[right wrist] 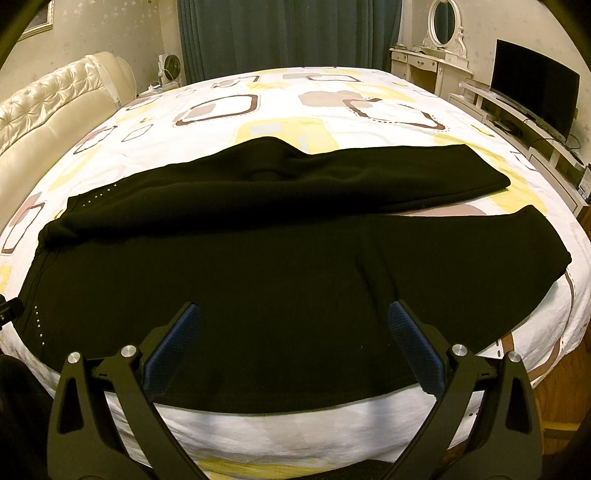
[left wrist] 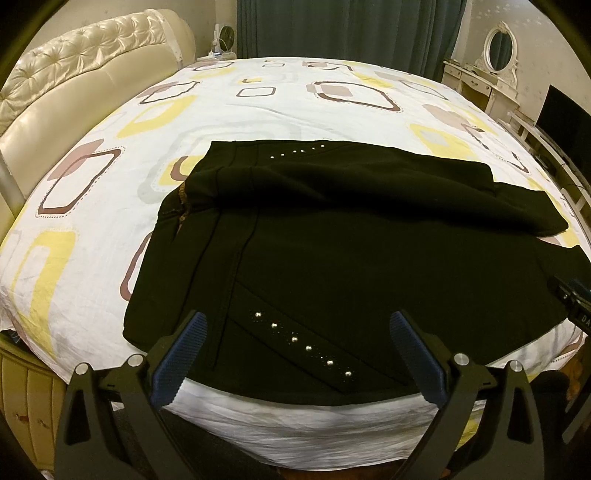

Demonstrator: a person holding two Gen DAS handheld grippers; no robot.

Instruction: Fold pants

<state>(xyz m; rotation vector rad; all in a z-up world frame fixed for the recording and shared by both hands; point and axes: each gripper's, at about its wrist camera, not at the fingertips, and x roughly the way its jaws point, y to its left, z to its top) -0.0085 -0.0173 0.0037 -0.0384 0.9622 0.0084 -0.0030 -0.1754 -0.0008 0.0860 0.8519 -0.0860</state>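
To the far left of the left tongs (left wrist: 295, 325) rises a tufted cream headboard (left wrist: 66, 96), and the bed (left wrist: 122, 206) under its white sheet with yellow and brown squares stretches ahead of both tools. The left tongs stand wide apart, holding nothing, their blue ribbed pads (left wrist: 181, 358) poised over the near edge of the black pants (left wrist: 332, 251). The pants lie flat across the bed directly ahead of these tongs, the waist end just to their left, and a slanted row of silver studs (left wrist: 303, 345) sits between the two fingers. A second row of studs (left wrist: 295, 152) shows on the far leg, beyond the tongs.

Further right, the right tongs (right wrist: 293, 317) are likewise spread open and empty, hovering above the near leg of the pants, close to the bed's front edge. Ahead of them the two legs run off to the right, a strip of sheet showing between the leg ends. Beyond, a dark green curtain (right wrist: 288, 33) hangs; to the far right of these tongs stand a white dressing table with an oval mirror (right wrist: 443, 22) and a dark television (right wrist: 532, 88).
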